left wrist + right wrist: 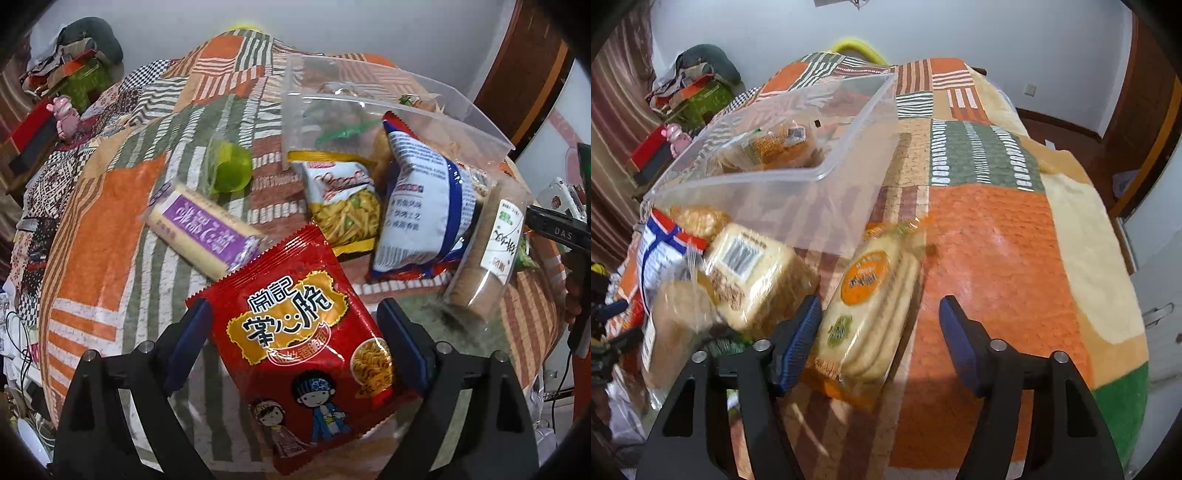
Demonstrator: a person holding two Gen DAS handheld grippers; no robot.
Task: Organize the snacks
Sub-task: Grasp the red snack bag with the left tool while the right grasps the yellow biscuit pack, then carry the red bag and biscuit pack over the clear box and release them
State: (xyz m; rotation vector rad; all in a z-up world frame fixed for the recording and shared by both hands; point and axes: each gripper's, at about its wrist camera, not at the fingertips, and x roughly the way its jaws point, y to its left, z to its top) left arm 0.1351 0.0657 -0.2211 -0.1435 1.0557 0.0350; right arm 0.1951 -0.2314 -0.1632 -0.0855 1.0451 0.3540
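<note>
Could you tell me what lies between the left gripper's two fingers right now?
The red snack packet lies between the left gripper's open fingers, seen in the left wrist view.

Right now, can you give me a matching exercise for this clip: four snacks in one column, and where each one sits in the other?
Things:
1. red packet
2. purple-label biscuits
3. green cup
4. orange-label crackers

Places:
A. beside the right gripper's left finger
B. between the left gripper's fingers
C. on the cloth beyond the purple-label pack
D. just left of the red packet's top corner

Pairs: 1-B, 2-D, 3-C, 4-A
</note>
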